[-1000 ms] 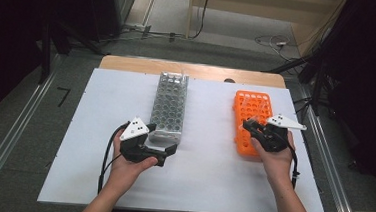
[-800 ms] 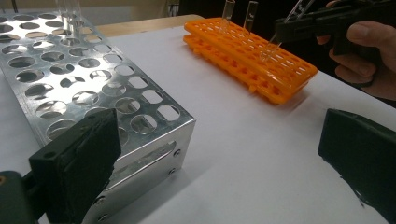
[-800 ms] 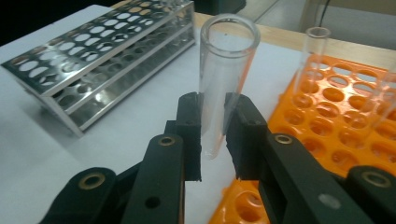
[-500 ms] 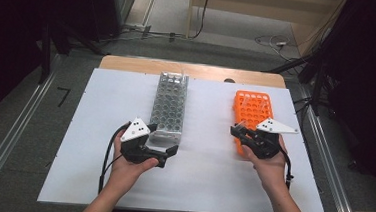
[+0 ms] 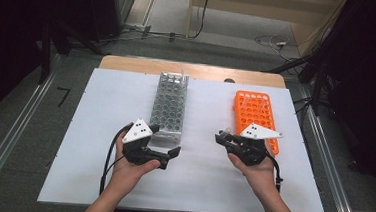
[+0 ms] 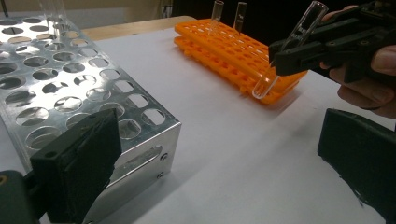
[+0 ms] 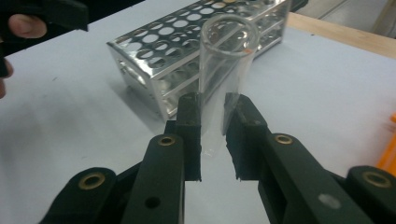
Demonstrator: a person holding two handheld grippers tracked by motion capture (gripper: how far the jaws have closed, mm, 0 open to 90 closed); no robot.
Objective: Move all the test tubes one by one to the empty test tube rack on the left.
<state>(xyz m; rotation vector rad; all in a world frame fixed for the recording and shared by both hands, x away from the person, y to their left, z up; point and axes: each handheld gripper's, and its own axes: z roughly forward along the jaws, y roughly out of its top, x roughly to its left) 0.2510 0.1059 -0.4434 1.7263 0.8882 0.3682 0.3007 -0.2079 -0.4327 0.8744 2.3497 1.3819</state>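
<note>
Two tongs at work over the desk: right gripper (image 5: 224,136) clamped on a clear glass test tube (image 7: 223,70), jaws nearly together with only the tube's width between them, tube held tilted in the air above bare desk (image 5: 195,186), between the two racks and nearer the front edge than the back. Left gripper (image 5: 172,154) spread wide and holding nothing, parked just off the near end of the metal rack (image 5: 170,105), one jaw close against that end wall. Orange rack (image 5: 254,110) toward the right edge, with a couple more tubes standing at its far end. Judged as the carry step, tube lifted clear of the orange rack and headed for the metal one. Next calls for turning the tube upright, rounded end down, lining up over an empty hole near the rack's front end, lowering straight, then easing the jaws apart.
</note>
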